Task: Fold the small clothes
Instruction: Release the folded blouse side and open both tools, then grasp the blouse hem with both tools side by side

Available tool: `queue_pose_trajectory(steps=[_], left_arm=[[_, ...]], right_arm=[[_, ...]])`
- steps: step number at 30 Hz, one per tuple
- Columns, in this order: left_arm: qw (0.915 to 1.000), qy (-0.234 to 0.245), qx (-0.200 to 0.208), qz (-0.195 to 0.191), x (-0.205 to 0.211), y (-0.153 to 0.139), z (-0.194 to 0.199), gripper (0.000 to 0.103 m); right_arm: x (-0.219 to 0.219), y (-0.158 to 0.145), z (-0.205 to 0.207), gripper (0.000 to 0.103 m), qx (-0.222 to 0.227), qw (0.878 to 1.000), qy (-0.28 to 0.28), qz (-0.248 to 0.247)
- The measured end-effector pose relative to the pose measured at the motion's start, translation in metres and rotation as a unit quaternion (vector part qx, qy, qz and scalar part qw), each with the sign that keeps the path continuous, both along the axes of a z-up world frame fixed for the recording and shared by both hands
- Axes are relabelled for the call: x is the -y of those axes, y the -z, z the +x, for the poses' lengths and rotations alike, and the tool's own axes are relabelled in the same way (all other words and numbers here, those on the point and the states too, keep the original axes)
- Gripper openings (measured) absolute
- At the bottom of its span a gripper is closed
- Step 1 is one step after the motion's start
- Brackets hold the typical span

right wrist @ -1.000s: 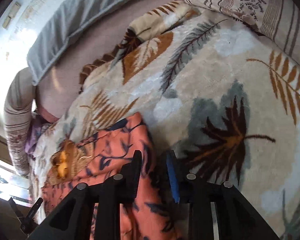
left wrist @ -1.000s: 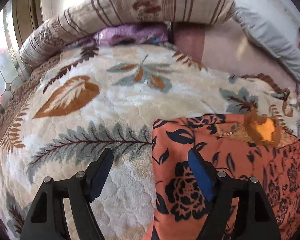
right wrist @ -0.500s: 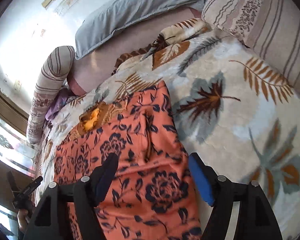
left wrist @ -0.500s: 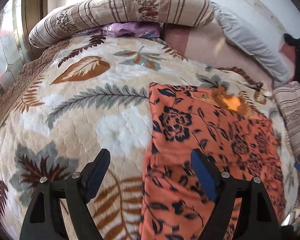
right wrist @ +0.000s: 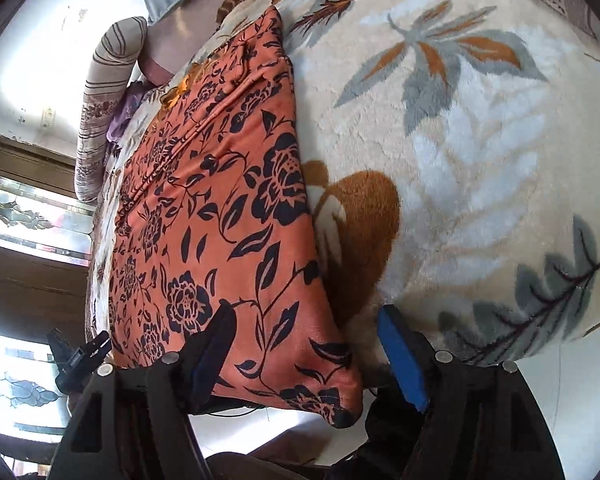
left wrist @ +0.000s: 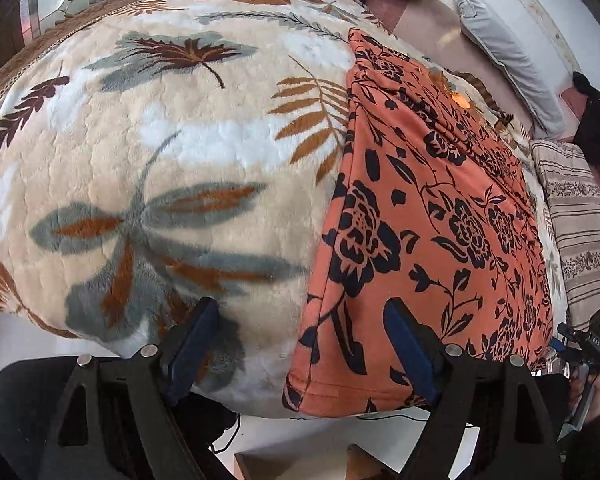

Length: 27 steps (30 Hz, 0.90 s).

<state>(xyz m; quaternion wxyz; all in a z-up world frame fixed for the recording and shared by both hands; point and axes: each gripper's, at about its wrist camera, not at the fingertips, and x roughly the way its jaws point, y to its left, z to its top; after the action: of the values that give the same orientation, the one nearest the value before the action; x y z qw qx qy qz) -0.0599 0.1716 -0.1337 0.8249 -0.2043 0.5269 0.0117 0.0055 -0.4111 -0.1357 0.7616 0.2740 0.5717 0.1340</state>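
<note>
Left wrist view: orange cotton garment with dark navy flower print (left wrist: 432, 216) lies flat as a long strip, its hem overhanging the near edge of the plush leaf-patterned cream blanket (left wrist: 172, 168). Lengthwise fold judged done; crosswise folds remain. Left gripper (left wrist: 300, 344) spread wide, straddling the near-left hem corner, gripping nothing. Right gripper (right wrist: 304, 354) likewise spread, around the near-right corner.
</note>
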Motion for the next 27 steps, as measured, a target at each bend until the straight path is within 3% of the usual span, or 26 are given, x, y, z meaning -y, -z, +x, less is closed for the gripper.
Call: queue_pose_trajectory(steps=[2,5,7,8,9,11,12,13,14,18,20,23,24,25,26,27], left_arm=[[1.0000,-0.005,0.001,-0.006,0.006,-0.001,-0.004,0.085],[0.9995,-0.001,0.025,-0.017,0.014,-0.011,-0.013,0.085],[0.9997,0.014,0.013,0.014,0.022,-0.007,-0.010,0.085],[0.9993,0.021,-0.013,0.027,0.025,0.002,-0.006,0.084],[0.9982,0.024,-0.042,0.034,0.026,0.011,-0.003,0.080],[0.9968,0.029,-0.033,0.066,0.033,0.007,-0.008,0.058],[0.9970,0.035,-0.031,0.061,0.034,0.006,-0.009,0.052],[0.9977,0.035,-0.031,0.050,0.034,0.006,-0.011,0.040],[0.9983,0.032,-0.028,0.040,0.031,0.005,-0.013,0.037],[0.9992,0.035,-0.010,0.015,0.028,0.001,-0.019,0.039],[0.9989,0.042,-0.013,0.019,0.032,0.004,-0.018,0.074],[0.9985,0.038,-0.015,0.036,0.038,0.007,-0.012,0.074],[0.9979,0.043,-0.016,0.046,0.041,0.007,-0.012,0.069],[0.9968,0.046,-0.019,0.062,0.043,0.007,-0.012,0.038],[0.9961,0.050,-0.018,0.071,0.041,0.005,-0.012,0.018],[0.9973,0.055,-0.015,0.046,0.038,0.003,-0.012,0.006]], right_arm=[[-0.007,0.000,-0.001,0.065,0.003,1.000,-0.014,-0.004],[-0.012,-0.001,-0.004,0.061,0.007,1.000,-0.022,-0.002],[-0.013,0.000,-0.004,0.062,0.006,1.000,-0.024,-0.007],[-0.014,0.001,-0.003,0.063,0.005,1.000,-0.028,-0.007],[-0.014,0.002,-0.003,0.063,0.004,1.000,-0.030,-0.008],[-0.015,0.001,-0.003,0.063,0.004,0.999,-0.032,-0.012],[-0.015,0.001,-0.004,0.063,0.005,0.999,-0.033,-0.014],[-0.016,0.001,-0.004,0.063,0.004,0.999,-0.034,-0.015],[-0.016,0.000,-0.005,0.062,0.005,0.999,-0.035,-0.016],[-0.022,-0.004,-0.007,0.058,0.013,0.999,-0.046,-0.013],[-0.022,-0.001,-0.006,0.059,0.005,0.999,-0.037,-0.031],[-0.024,0.001,-0.003,0.066,0.003,0.998,-0.051,-0.021],[-0.025,0.001,-0.003,0.066,0.002,0.998,-0.054,-0.024],[-0.026,0.002,-0.003,0.065,0.001,0.998,-0.057,-0.026],[-0.027,0.001,-0.003,0.051,-0.001,0.998,-0.060,-0.029],[-0.029,0.001,-0.003,0.033,-0.003,0.997,-0.063,-0.038]])
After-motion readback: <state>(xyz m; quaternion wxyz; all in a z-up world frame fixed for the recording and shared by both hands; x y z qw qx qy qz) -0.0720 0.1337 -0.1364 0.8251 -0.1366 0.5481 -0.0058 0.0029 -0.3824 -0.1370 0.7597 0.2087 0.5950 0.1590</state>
